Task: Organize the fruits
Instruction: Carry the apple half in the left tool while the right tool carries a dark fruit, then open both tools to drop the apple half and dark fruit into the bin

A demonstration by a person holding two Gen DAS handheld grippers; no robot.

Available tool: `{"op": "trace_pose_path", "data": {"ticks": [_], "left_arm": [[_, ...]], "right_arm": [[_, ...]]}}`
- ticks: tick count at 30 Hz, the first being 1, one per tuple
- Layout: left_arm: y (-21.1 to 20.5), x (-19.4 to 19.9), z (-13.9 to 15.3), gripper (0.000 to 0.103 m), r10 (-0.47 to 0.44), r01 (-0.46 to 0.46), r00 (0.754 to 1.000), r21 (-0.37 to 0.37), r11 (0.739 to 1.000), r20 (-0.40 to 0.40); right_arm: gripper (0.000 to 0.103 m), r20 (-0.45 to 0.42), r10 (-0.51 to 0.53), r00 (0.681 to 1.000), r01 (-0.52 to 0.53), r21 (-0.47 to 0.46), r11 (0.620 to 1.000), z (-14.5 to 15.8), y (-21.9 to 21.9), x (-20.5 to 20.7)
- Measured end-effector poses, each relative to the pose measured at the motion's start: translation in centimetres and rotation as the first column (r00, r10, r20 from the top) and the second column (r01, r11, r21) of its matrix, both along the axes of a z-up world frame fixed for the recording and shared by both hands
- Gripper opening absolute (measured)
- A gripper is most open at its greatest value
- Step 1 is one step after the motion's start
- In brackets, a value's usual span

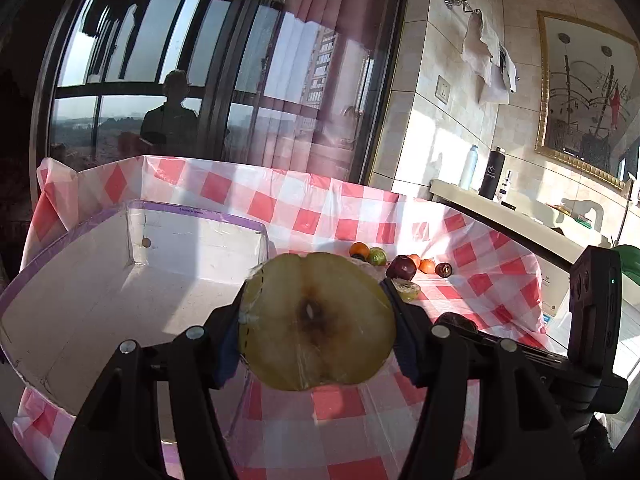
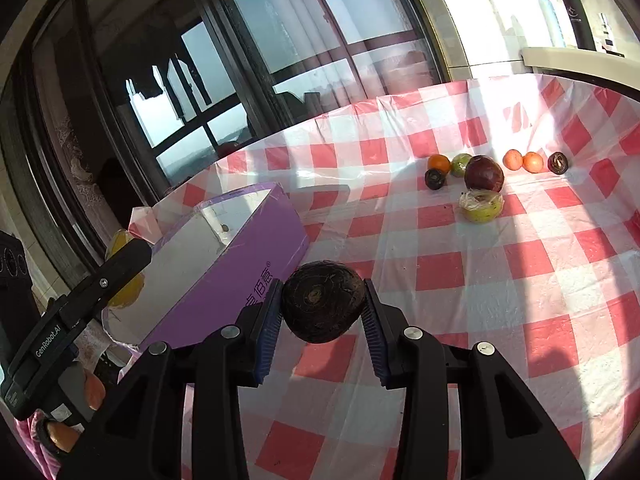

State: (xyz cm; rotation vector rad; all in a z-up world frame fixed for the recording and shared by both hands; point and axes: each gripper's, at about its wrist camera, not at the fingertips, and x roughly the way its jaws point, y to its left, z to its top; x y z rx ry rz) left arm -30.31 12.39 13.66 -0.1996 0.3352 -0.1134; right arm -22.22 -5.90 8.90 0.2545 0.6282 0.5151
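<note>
While the halved yellow apple (image 1: pixel 318 322) sits clamped cut-face-up between the jaws of the left gripper (image 1: pixel 316 320), it hangs over the near right corner of the open white-lined box (image 1: pixel 100 304). The right gripper (image 2: pixel 323 308) has its jaws clenched on a dark round fruit (image 2: pixel 323 302) above the checked worktop (image 2: pixel 500 300), just beside the box's purple wall (image 2: pixel 240 264). Remaining fruits (image 2: pixel 482 176) lie grouped near the worktop's far right edge.

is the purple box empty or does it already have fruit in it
Nearly empty: the purple box shows bare white floor, with only one small round thing against its far wall. What that is, cannot tell.
</note>
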Motion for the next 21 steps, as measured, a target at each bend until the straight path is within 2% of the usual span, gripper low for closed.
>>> {"op": "trace_pose_path", "data": {"ticks": [3,8,14,18,19,21], "left_arm": [[3.4,-0.3,0.6,0.062,0.095,-0.095,0.995,0.011,0.995,0.014],[8.8,-0.1,0.3,0.062,0.219,-0.22,0.975,-0.012,0.975,-0.037],[12.5,1.8,-1.0,0.062,0.291,-0.287,0.949,0.051,0.957,-0.12],[14.3,4.5,-2.1,0.062,0.317,-0.291,0.916,0.134,0.947,-0.247],[14.6,5.2,-2.5,0.062,0.318,-0.283,0.905,0.159,0.946,-0.283],[15.1,6.8,-3.4,0.062,0.306,-0.248,0.882,0.2,0.948,-0.357]], "right_arm": [[0.039,0.028,0.063,0.998,-0.063,-0.019,0.998,0.8,3.5,-0.1],[0.039,0.081,0.133,0.988,-0.131,-0.021,0.991,2.5,8.0,0.3],[0.039,0.079,0.221,0.972,-0.216,-0.061,0.974,3.6,14.2,2.8],[0.039,0.016,0.285,0.958,-0.275,-0.211,0.938,2.9,19.4,5.1],[0.039,-0.011,0.3,0.954,-0.292,-0.266,0.919,2.5,20.7,5.6],[0.039,-0.062,0.307,0.95,-0.303,-0.427,0.852,1.3,23.6,6.3]]}}
